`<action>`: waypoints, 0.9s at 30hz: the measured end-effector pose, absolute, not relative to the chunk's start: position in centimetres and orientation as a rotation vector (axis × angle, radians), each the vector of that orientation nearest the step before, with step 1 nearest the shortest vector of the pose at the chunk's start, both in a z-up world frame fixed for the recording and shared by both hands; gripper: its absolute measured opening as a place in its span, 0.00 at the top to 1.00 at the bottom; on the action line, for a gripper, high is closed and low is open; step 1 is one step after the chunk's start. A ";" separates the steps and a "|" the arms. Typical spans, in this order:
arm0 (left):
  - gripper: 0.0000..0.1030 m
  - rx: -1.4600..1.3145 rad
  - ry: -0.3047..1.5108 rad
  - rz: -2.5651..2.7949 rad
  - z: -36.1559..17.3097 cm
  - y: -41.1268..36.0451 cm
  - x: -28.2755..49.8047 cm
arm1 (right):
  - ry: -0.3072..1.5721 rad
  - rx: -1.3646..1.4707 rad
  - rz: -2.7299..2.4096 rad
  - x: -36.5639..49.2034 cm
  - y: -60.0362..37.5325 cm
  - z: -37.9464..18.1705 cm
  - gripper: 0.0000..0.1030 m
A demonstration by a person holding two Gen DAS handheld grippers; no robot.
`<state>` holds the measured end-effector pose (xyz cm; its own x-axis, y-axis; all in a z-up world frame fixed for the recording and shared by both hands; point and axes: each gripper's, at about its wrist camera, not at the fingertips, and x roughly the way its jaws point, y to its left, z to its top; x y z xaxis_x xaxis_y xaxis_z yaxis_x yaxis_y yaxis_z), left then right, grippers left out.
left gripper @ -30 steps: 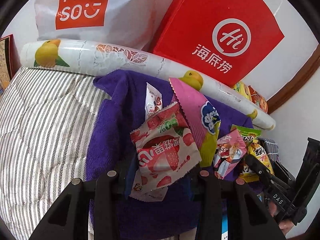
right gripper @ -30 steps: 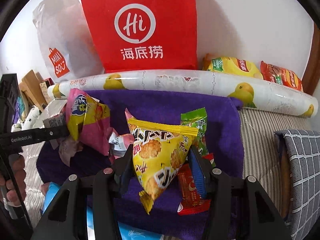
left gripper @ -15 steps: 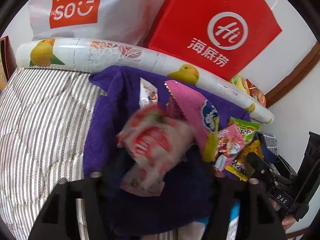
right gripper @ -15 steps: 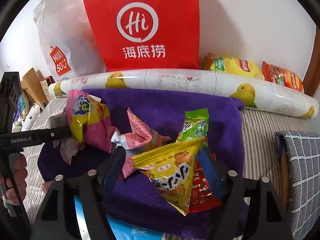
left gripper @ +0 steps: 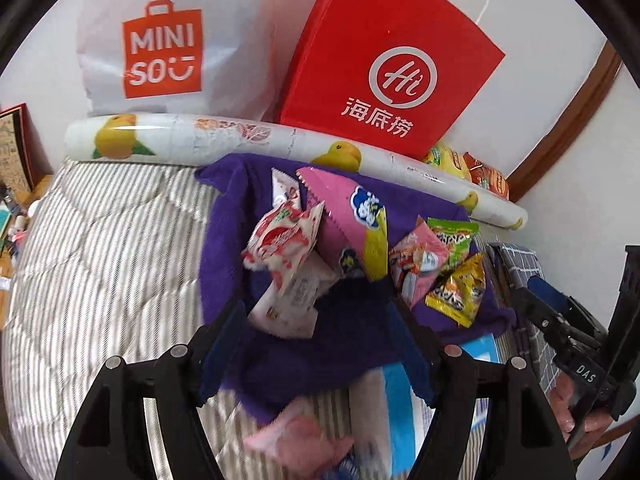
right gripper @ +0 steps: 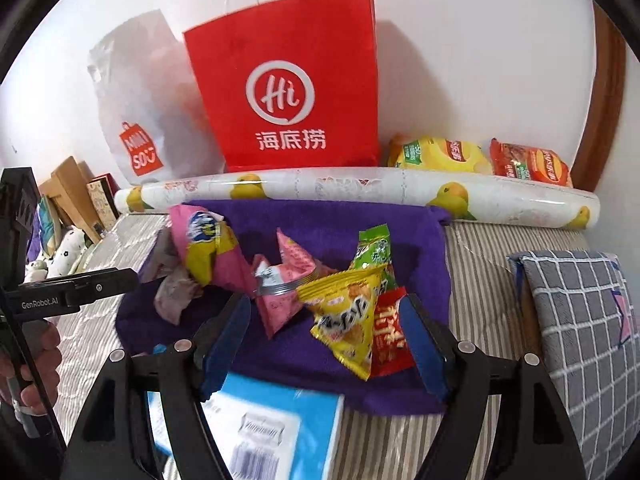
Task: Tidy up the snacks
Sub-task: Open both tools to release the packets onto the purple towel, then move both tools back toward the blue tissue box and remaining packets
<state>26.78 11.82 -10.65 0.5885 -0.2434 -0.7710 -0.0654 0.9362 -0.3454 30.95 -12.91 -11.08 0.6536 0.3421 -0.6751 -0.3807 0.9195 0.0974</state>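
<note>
Snack packets lie in a loose pile on a purple towel [left gripper: 344, 352] [right gripper: 328, 220]. A red-and-white strawberry packet [left gripper: 284, 244] lies just ahead of my left gripper [left gripper: 318, 334], which is open and empty. A long pink packet [left gripper: 352, 216] [right gripper: 208, 248] leans beside it. A yellow packet [right gripper: 348, 316] [left gripper: 460, 288] lies on the towel just ahead of my right gripper [right gripper: 326, 344], which is open and empty. A small pink packet [right gripper: 284, 284], a green one [right gripper: 374, 248] and a red one [right gripper: 390, 332] lie around it.
A red paper bag [right gripper: 288, 84] and a white Miniso bag [left gripper: 160, 48] stand against the wall behind a patterned roll [right gripper: 360, 192]. Chip bags [right gripper: 440, 156] lie at the back right. A blue box [right gripper: 272, 432] and a checked pillow [right gripper: 580, 340] are near.
Both grippers opened and pulled back. The strawberry packet dropped from the left one onto the towel, and the yellow packet dropped from the right one.
</note>
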 end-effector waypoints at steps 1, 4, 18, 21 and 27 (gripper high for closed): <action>0.31 -0.353 0.943 -0.102 -10.6 12.0 26.2 | 0.750 -0.057 0.410 30.3 -12.7 -10.9 0.26; 0.31 -0.331 0.952 -0.078 -10.5 12.5 24.5 | 0.746 -0.054 0.420 28.3 -12.1 -10.5 0.26; 0.31 -0.335 0.976 0.008 -11.5 16.2 17.4 | 0.832 -0.051 0.584 18.1 -6.0 -13.9 0.26; 0.31 -0.348 0.976 0.003 -12.0 16.8 16.5 | 0.873 -0.038 0.607 17.0 -5.1 -15.3 0.26; 0.31 -0.357 0.976 -0.008 -13.0 17.6 15.8 | 0.935 -0.053 0.603 16.0 -2.9 -17.6 0.32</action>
<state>15.79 17.61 -13.01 0.5651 -0.1657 -0.8082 -0.1521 0.9419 -0.2994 15.97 -2.93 -17.59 0.4422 0.4637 -0.7678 -0.5084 0.8348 0.2114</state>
